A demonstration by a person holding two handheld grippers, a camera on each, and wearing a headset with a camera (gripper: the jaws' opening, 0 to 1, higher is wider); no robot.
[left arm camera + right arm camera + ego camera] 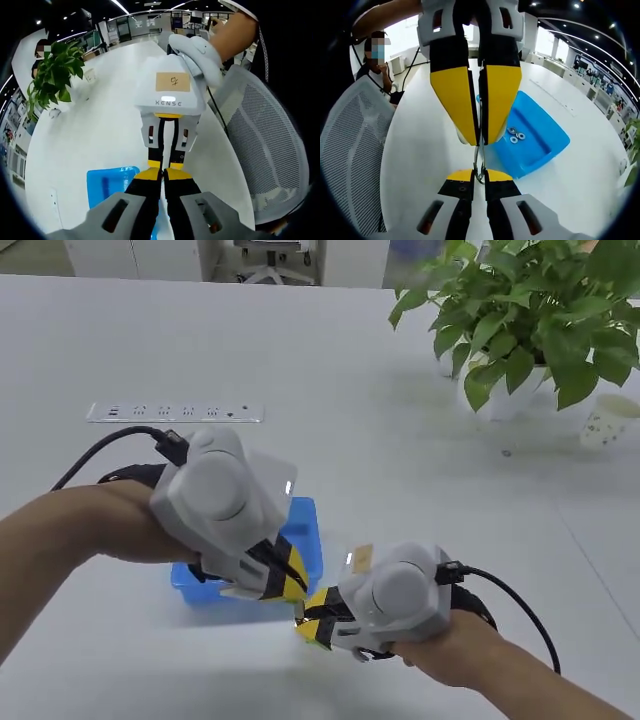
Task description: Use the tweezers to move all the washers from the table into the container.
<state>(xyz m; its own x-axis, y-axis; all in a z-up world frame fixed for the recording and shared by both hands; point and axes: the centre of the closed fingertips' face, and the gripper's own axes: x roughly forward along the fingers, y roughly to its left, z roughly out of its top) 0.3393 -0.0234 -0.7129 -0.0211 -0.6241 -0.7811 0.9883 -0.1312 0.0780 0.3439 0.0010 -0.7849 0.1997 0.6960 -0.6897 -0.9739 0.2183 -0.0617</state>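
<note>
- Blue plastic container [540,145] sits toward the near edge of the white tabletop [400,470], with three washers [515,135] lying in it.
- Left gripper [285,585] and right gripper [310,625] meet tip to tip just beside the container's near side.
- Thin metal tweezers [479,160] run between them. Each gripper's yellow-tipped jaws are pressed together on the tweezers.
- A potted plant [520,320] stands at the far right, and a power strip [175,413] lies at the far left.

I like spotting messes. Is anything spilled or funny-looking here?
Nothing is spilled: three washers lie inside the blue container. One odd thing: the left gripper and the right gripper meet tip to tip, both pinching the same tweezers.
</note>
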